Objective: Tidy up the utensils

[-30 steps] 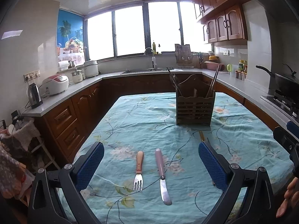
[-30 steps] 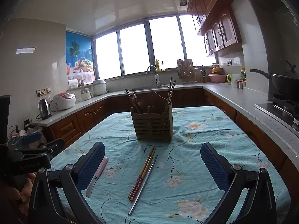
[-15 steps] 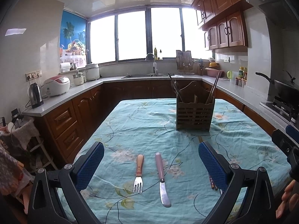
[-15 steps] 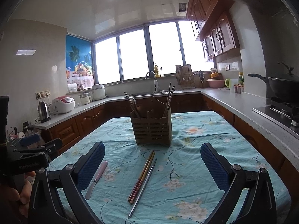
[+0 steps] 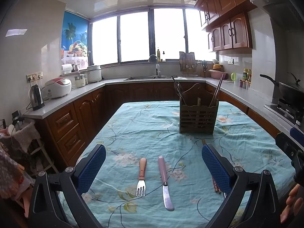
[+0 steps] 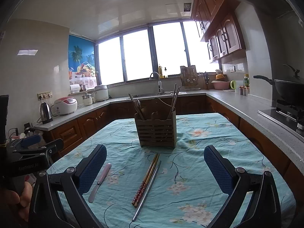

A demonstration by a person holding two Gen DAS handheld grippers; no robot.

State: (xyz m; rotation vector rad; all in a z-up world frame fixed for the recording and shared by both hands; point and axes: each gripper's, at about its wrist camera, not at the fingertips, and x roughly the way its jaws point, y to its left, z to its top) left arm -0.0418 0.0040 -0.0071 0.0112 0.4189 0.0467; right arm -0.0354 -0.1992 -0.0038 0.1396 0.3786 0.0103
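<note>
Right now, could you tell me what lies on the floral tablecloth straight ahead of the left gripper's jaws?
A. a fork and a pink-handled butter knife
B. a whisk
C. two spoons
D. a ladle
A: the wooden-handled metal fork and pink-handled butter knife lie side by side, handles pointing away.

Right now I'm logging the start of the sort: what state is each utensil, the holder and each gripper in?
fork: flat on the tablecloth, loose.
knife: flat beside the fork, not touching it.
chopsticks: lying together on the cloth, unsorted.
utensil holder: upright, sticks already standing in it.
left gripper: open, empty.
right gripper: open, empty.
</note>
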